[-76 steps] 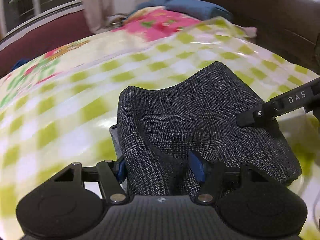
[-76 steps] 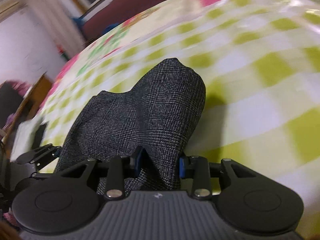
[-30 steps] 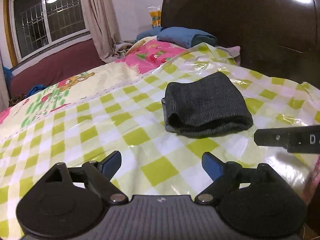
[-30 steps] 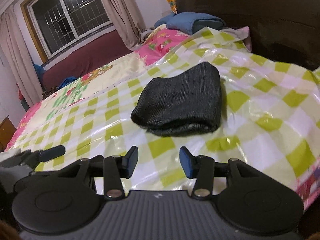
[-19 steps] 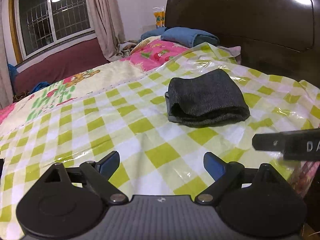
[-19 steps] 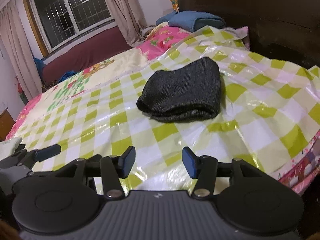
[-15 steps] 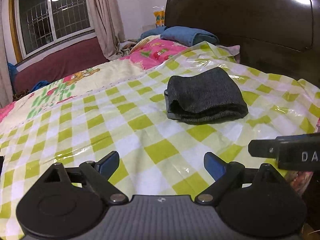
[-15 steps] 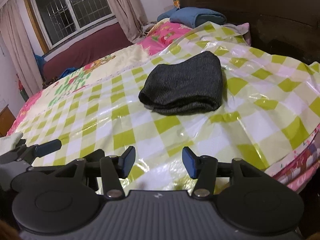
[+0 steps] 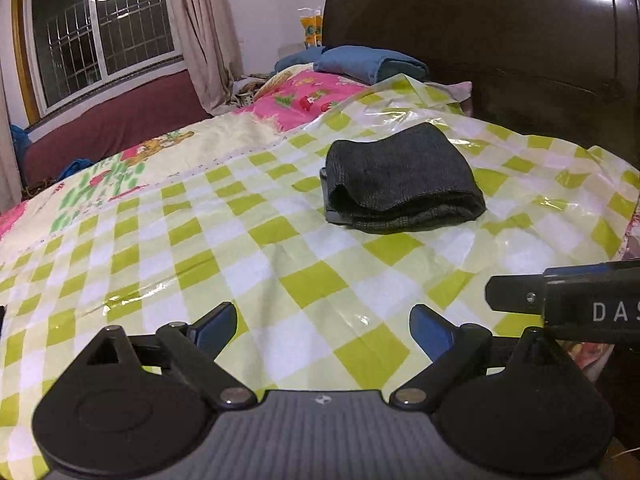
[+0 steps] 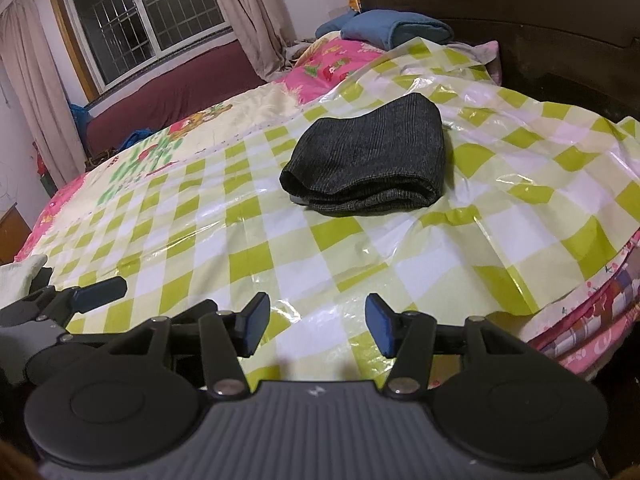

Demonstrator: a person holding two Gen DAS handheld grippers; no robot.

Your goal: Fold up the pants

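Two tools, left tool (image 9: 322, 330) and right tool (image 10: 316, 326), hang apart, empty | pants (image 10: 370, 160) folded compact near bed's (image 10: 280, 256) headboard edge | task looks finished

Glossy green-and-white checked plastic sheet (image 9: 280, 264) spread over bed. Folded blue blanket (image 9: 368, 65) seen far, beside dark wooden headboard (image 9: 500, 40). Barred window (image 10: 148, 12) and beige curtains (image 10: 256, 16) seen far left.

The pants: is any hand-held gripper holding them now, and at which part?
Nothing is held. The left hand-held gripper and the right hand-held gripper are both open, apart from the folded pants.
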